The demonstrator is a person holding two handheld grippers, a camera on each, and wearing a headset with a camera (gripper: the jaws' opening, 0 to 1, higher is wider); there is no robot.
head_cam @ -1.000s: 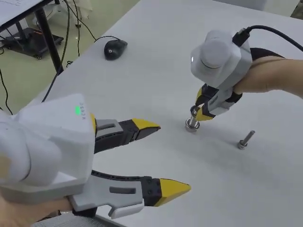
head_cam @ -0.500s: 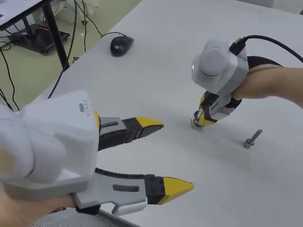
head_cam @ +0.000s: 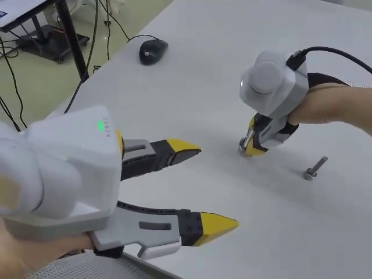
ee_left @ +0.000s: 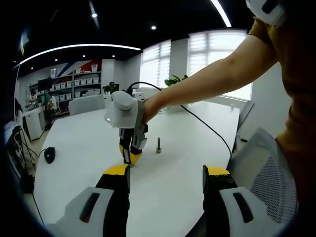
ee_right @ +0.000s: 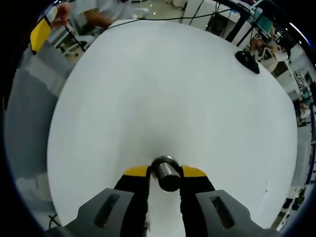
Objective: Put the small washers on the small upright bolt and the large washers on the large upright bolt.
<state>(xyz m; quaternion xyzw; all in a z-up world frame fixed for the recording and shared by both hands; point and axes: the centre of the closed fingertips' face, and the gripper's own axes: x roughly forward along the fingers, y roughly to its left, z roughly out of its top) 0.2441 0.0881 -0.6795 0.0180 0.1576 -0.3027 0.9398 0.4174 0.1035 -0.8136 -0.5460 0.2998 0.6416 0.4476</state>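
Note:
The large upright bolt (ee_right: 167, 174) stands on the white table, its top showing between the yellow tips of my right gripper (ee_right: 165, 172). That right gripper (head_cam: 253, 148) points straight down over the bolt (head_cam: 244, 142), jaws closed against its shaft and hiding the base. The small upright bolt (head_cam: 314, 168) stands apart to the right with a washer at its foot. My left gripper (head_cam: 216, 187) hovers open and empty near the table's front edge, a good way from both bolts. The left gripper view shows its open jaws (ee_left: 167, 172) facing the right gripper (ee_left: 131, 157) and the small bolt (ee_left: 159, 144).
A black computer mouse (head_cam: 153, 51) with its cable lies at the far left of the table (head_cam: 192, 99). Beyond the table's left edge are floor cables and a desk leg. A grey mesh chair (ee_left: 266, 168) stands close to the person.
The right gripper has sunk lower around the large bolt, covering the washers at its base that showed before. The left gripper has stayed open in place; the head camera shifted slightly.

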